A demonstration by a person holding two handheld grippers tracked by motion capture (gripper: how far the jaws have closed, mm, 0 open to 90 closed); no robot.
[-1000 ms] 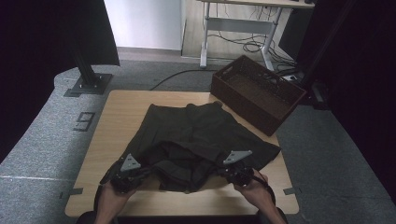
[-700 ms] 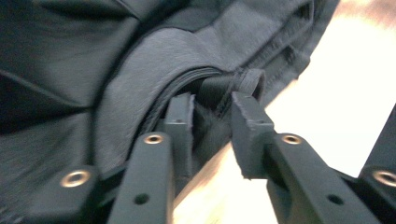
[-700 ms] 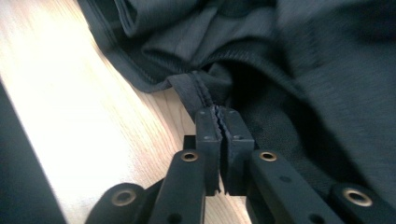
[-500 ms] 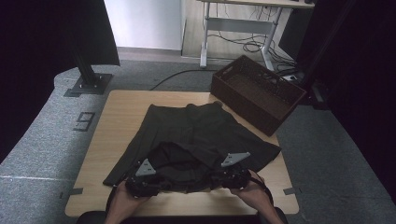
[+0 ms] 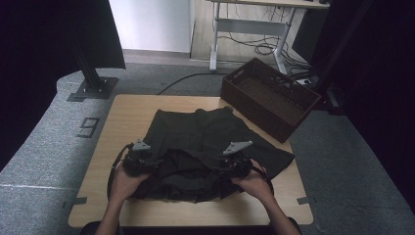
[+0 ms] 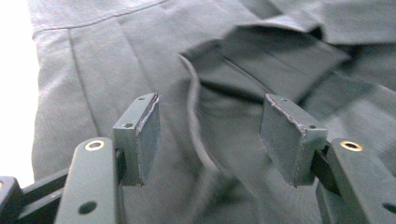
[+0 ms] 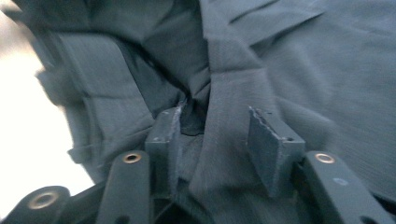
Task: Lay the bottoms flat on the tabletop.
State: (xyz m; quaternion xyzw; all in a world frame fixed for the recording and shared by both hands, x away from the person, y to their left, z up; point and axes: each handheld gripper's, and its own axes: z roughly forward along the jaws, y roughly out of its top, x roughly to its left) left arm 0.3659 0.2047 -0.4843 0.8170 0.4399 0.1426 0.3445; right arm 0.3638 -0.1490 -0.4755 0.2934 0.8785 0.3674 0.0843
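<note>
Tabletop (image 5: pixel 122 117): wooden, carrying the garment; a brown woven basket (image 5: pixel 269 95) stands off its far right corner, on the floor.
Garment (image 5: pixel 205 132): dark, skirt-like, spread over the middle of the tabletop, its near edge doubled over toward the far side into a loose, rumpled fold.
Step in hand: by my reading, a fold has just been laid and both grippers are letting go of it.
Left gripper (image 6: pixel 210 135): half open, its jaws having just been opening; a ridge of cloth runs between the pads, unpinched.
Right gripper (image 7: pixel 212 140): half open too, jaws having just been opening; a band of cloth lies loose between the pads.
Next move: likely drawing both grippers clear without dragging the fold, then smoothing or taking a fresh edge.
Change from earlier: both hands sit farther in over the cloth, and the near hem they gripped now lies on top of the garment.
</note>
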